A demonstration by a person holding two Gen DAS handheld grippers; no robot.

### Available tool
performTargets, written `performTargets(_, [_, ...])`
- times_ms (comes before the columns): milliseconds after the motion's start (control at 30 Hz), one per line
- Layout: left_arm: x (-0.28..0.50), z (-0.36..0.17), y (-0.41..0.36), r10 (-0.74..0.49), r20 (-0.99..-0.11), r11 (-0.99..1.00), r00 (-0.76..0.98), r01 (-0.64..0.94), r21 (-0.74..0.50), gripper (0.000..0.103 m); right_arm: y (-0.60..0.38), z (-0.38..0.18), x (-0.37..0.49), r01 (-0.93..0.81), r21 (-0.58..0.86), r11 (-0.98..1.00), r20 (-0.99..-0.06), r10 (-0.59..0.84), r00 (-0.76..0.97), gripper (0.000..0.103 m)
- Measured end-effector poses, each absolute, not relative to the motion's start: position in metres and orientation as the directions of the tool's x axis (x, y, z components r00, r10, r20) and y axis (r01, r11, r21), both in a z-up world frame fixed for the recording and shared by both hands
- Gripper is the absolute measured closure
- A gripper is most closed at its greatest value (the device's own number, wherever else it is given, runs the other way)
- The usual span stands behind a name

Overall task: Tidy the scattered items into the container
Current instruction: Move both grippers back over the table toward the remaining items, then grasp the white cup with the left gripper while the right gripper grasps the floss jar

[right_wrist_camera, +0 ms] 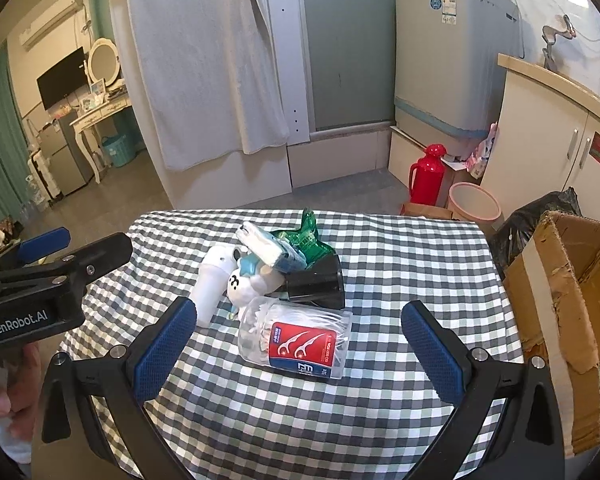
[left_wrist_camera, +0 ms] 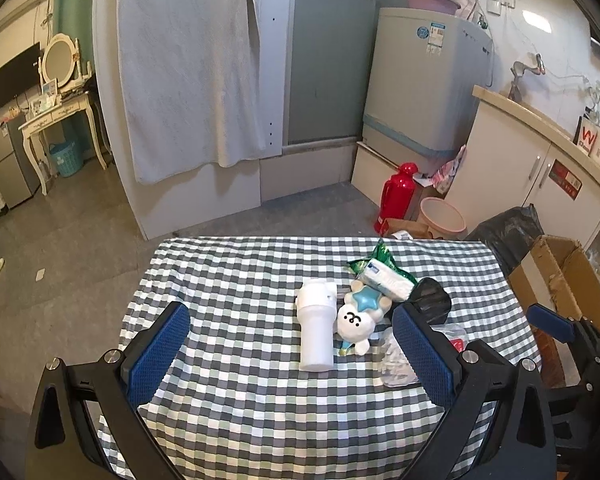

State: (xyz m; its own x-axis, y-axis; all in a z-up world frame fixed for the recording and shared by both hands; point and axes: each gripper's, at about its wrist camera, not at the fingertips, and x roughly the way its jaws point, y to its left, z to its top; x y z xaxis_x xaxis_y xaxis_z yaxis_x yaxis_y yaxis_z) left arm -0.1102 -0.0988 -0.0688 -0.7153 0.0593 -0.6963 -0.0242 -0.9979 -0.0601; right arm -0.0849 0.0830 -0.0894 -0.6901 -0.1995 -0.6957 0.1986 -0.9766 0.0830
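Both held wide apart and empty above the near edge of the checked tabletop (left_wrist_camera: 240, 400): left gripper (left_wrist_camera: 292, 354) facing the white bottle (left_wrist_camera: 317, 326), right gripper (right_wrist_camera: 300, 350) facing the clear tub of floss picks (right_wrist_camera: 296, 340); items bunched mid-cloth, the black container (right_wrist_camera: 320, 282) tipped on its side just behind the tub. White bottle lying flat beside the bear toy (left_wrist_camera: 358, 320), touching or nearly so; wipes packet (left_wrist_camera: 384, 278) resting across the toy and a green packet (right_wrist_camera: 306, 240). Tub likely light, stiff and slick, prone to roll; best squeezed across its short width, at the red label. Bottle rigid and smooth; better taken mid-body. Toy probably hard, lumpy; wipes soft, yielding. Container probably needing righting before anything goes in.
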Motion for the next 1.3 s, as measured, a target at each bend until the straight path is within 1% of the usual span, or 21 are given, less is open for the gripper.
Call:
performTargets(667, [-0.150, -0.132, -0.107, 0.112, -0.801, -0.993, -0.588, -0.041, -0.109, 0.000, 0.066, -0.128, -0.101, 0.211, 0.052, -0.976, -0.755, -0.177, -0.632, 0.000])
performTargets(900, [-0.160, -0.157, -0.101, 0.094, -0.836, -0.996, -0.541, -0.047, -0.081, 0.000, 0.063, -0.141, -0.106, 0.202, 0.029, -0.979, -0.775, -0.150, -0.614, 0.000])
performTargets(1300, [-0.173, -0.184, -0.098, 0.097, -0.860, -0.995, -0.501, -0.043, -0.087, 0.000, 0.066, -0.159, -0.118, 0.185, 0.033, -0.982, -0.800, -0.137, -0.584, 0.000])
